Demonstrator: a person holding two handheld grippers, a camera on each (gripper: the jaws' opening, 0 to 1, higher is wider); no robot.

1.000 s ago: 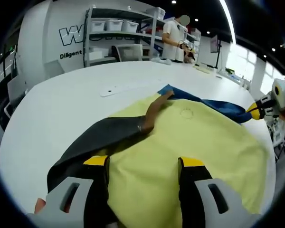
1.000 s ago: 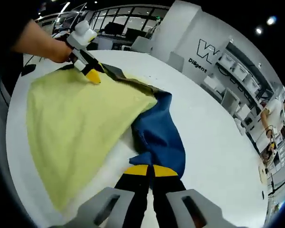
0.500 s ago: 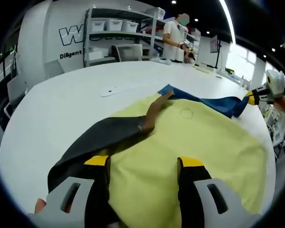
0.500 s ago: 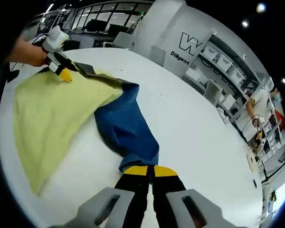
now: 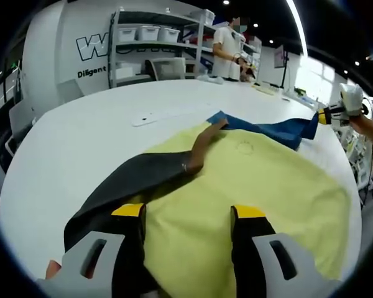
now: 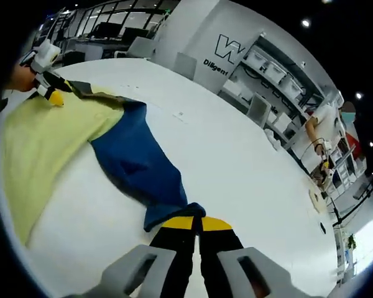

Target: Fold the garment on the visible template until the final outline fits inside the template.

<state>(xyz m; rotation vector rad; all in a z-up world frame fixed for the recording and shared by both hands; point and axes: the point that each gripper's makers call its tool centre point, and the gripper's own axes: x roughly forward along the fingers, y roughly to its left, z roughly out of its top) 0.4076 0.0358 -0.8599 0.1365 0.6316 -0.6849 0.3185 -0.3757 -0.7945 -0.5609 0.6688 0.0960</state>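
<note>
A garment with a yellow body (image 5: 255, 180), a black sleeve (image 5: 130, 180), a brown collar (image 5: 199, 149) and a blue sleeve (image 5: 273, 129) lies spread on the white table (image 5: 81, 136). My left gripper (image 5: 188, 214) is open, jaws wide apart over the near yellow edge beside the black sleeve. In the right gripper view it appears far left as the left gripper (image 6: 53, 96), held by a hand. My right gripper (image 6: 193, 222) is shut on the end of the blue sleeve (image 6: 133, 161), which stretches out from the yellow body (image 6: 37, 136). From the left gripper view the right gripper (image 5: 323, 116) sits at the far right.
The round white table (image 6: 248, 174) extends well beyond the garment, its edge curving close on the right. Shelves with bins (image 5: 149, 34) and a chair (image 5: 171, 67) stand behind it. A person (image 5: 227, 49) stands at the back.
My right gripper has pulled the blue sleeve outward, away from the yellow body, so it now lies long and stretched. The left gripper has stayed in place.
</note>
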